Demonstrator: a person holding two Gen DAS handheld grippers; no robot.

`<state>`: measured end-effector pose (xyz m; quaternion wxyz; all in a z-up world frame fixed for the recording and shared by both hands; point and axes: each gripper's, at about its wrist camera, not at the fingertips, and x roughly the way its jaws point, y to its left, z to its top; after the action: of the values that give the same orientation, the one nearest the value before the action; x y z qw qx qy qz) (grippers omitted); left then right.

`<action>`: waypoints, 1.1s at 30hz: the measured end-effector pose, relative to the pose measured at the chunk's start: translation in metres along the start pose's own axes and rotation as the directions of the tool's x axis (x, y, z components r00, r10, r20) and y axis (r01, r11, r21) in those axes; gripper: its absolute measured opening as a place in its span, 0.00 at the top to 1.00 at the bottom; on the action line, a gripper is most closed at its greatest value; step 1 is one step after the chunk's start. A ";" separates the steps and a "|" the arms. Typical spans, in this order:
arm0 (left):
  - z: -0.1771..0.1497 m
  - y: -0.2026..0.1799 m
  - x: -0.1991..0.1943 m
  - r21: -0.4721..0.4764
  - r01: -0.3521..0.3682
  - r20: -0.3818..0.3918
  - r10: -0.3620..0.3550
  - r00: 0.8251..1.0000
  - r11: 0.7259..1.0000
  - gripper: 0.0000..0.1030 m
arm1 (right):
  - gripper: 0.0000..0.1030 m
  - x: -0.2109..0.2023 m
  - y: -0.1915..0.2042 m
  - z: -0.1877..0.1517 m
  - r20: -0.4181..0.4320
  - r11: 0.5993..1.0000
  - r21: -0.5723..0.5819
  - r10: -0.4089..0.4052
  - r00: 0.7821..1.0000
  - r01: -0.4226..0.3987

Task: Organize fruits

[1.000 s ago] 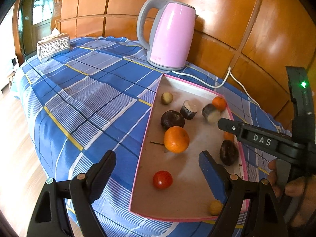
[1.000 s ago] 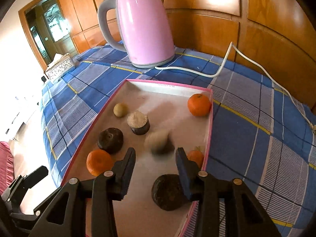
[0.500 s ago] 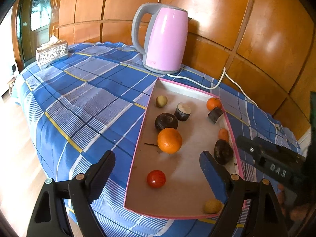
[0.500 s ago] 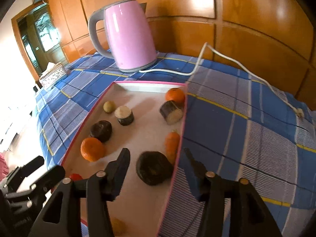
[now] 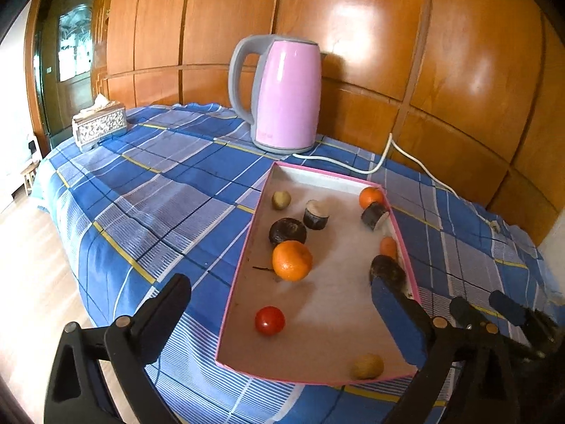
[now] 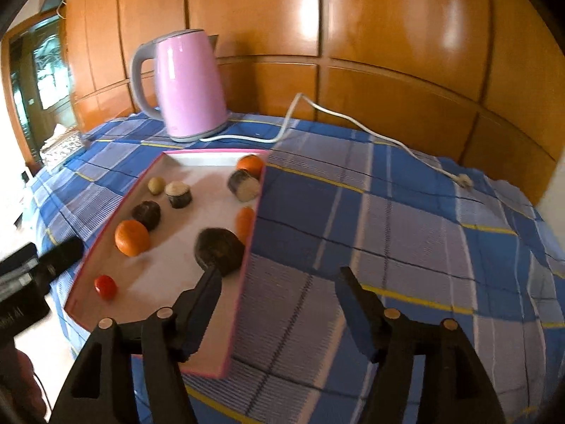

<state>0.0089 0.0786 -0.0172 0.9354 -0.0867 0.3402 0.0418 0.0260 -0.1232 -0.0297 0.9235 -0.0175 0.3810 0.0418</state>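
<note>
A shallow pink-rimmed tray (image 5: 243,258) with a matte off-white floor sits on a blue plaid tablecloth (image 5: 159,190) crossed by thin yellow and white lines, backed by glossy orange-brown wood panelling (image 5: 353,53). At the tray's twelve o'clock stands a smooth pink kettle (image 5: 287,93) with a grey handle, its white cord (image 5: 356,166) trailing over the cloth.

The fruit lies scattered inside the tray: a dimpled orange (image 5: 292,260) near the centre, a dark wrinkled round fruit (image 5: 287,230) touching it at eleven o'clock, a cut dark cylinder with a pale face (image 5: 315,214) beyond, a small tan ball (image 5: 281,200), a glossy red tomato (image 5: 269,320), a second orange (image 5: 370,197) in the far right corner against another cut cylinder (image 5: 374,215), and a rough dark lump (image 5: 387,268) by the right wall.

The left gripper (image 5: 279,318) has just been opening and stands spread at its widest, nothing between its fingers; the tomato lies just under its midline, the orange at twelve o'clock ahead. The right gripper (image 6: 279,293) has likewise just been opening and holds nothing, straddling the tray's right wall, with the dark lump at its eleven o'clock just past the left finger.

Only the left wrist view shows a tan fruit (image 5: 367,365) at the tray's near edge and a patterned tissue box (image 5: 99,125); only the right wrist view shows the cord's plug (image 6: 464,181) lying on the cloth.
</note>
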 end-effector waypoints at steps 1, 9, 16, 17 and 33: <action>0.000 -0.002 -0.001 0.010 0.001 0.000 -0.001 1.000 1.000 0.00 | 0.33 -0.001 -0.001 -0.002 0.001 1.000 0.000 -0.008 1.000 0.008; 0.000 -0.014 -0.009 0.051 -0.001 0.016 0.000 1.000 0.999 0.00 | 0.33 -0.012 -0.006 -0.011 0.018 0.999 0.012 -0.030 0.999 0.030; 0.002 -0.017 -0.014 0.067 -0.047 0.041 0.045 0.998 0.997 0.00 | 0.33 -0.016 -0.002 -0.012 0.034 1.000 0.004 -0.030 0.999 0.030; 0.002 -0.017 -0.015 0.071 -0.048 0.042 0.045 0.998 0.996 0.00 | 0.33 -0.016 -0.002 -0.012 0.034 1.000 0.004 -0.031 0.999 0.031; 0.001 -0.014 -0.022 0.060 -0.076 0.060 0.072 0.996 0.995 0.00 | 0.33 -0.026 0.002 -0.013 0.074 0.999 -0.002 -0.038 0.996 0.039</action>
<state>-0.0053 0.0645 -0.0006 0.9449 -0.0439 0.3171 0.0684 -0.0014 -0.1232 -0.0203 0.9376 -0.0246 0.3460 0.0252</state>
